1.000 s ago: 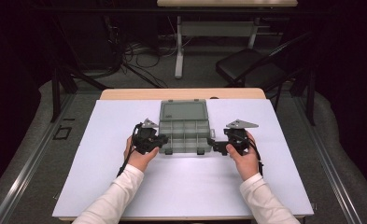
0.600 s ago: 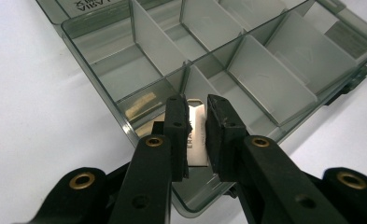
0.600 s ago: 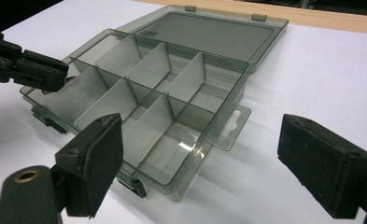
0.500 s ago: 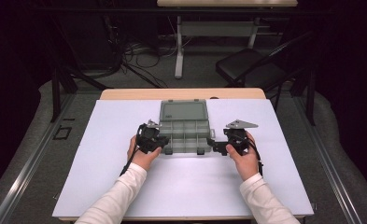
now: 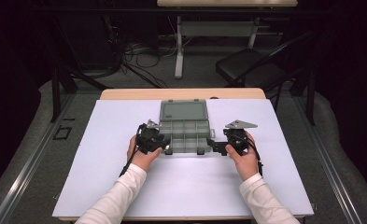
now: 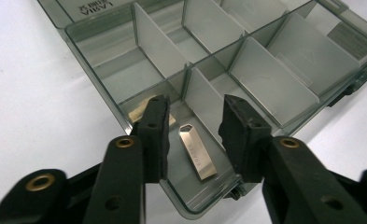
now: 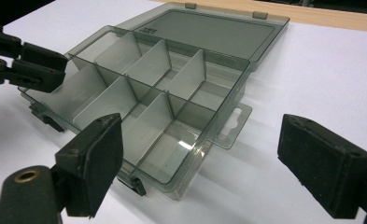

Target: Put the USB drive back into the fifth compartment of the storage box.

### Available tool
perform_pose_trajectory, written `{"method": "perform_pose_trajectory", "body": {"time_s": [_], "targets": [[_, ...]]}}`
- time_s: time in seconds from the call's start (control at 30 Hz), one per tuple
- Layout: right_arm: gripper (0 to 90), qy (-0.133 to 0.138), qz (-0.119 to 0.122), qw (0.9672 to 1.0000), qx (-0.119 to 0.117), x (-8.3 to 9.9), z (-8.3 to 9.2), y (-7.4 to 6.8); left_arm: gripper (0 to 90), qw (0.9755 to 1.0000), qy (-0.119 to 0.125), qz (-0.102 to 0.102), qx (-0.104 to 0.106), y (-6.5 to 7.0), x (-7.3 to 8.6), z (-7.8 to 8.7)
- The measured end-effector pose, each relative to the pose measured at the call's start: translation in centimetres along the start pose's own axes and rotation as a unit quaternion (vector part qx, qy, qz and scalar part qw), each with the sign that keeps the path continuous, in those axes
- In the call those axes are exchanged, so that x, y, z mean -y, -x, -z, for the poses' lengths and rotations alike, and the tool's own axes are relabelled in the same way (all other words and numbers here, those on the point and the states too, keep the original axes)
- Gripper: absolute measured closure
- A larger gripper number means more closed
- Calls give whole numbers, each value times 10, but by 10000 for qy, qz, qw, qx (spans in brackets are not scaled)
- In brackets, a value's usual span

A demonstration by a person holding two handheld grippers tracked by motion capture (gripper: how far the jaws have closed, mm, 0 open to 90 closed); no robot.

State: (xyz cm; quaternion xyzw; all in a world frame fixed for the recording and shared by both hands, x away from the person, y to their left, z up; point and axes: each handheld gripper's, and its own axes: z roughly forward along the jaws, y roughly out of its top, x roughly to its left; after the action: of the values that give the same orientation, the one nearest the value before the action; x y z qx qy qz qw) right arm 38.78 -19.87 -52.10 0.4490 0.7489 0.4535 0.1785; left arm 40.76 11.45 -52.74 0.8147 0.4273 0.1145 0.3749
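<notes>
Left tongs: jaws had just opened, narrowly apart; metal USB stick lay released between them.
Right tongs: wide, empty, beside the box.
Judgement: stick delivered.

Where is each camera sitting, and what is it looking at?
High view: sits above the person's side, looks forward and down on the table; both forearms, left gripper and right gripper flank the open box.
Left gripper view: rides the left gripper, looks into the box; its jaws, just opened, stand apart over a metal USB stick without touching it.
Right gripper view: rides the right gripper, looks across the box; its jaws stand wide.
Shared: the box; the right gripper view also catches the left gripper.
</notes>
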Motion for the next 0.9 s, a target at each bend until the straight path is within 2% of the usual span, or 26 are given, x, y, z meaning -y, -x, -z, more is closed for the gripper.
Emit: {"method": "perform_pose_trajectory", "body": {"time_s": [0.1, 0.3, 0.37, 0.47, 0.53, 0.63, 0.7, 0.8, 0.9], "targets": [[142, 3, 5, 10000, 3, 0, 0, 0, 531, 9999, 160, -2, 0, 1, -1, 3], [142, -12, 21, 10000, 20, 0, -1, 0, 416, 9989, 384, -170, -196, -2, -3, 11], [142, -20, 26, 10000, 19, 1, -1, 0, 386, 9986, 392, -205, -283, -4, -4, 13], [142, -26, 28, 10000, 21, 1, -1, 0, 347, 9986, 446, -133, -261, -8, -7, 17], [142, -31, 41, 10000, 32, 1, -1, 0, 347, 9982, 513, -208, -233, -9, -9, 18], [142, -52, 26, 10000, 23, 1, -1, 0, 346, 9978, 523, -307, -249, -10, -12, 19], [142, -62, 6, 10000, 7, 1, -1, 0, 346, 9982, 424, -355, -229, -12, -15, 19], [142, -64, -24, 10000, -4, 1, -1, 1, 337, 9985, 358, -353, -238, -14, -18, 18], [142, -72, -23, 10000, -6, 1, -1, 1, 271, 9988, 309, -302, -241, -17, -21, 16]]}}
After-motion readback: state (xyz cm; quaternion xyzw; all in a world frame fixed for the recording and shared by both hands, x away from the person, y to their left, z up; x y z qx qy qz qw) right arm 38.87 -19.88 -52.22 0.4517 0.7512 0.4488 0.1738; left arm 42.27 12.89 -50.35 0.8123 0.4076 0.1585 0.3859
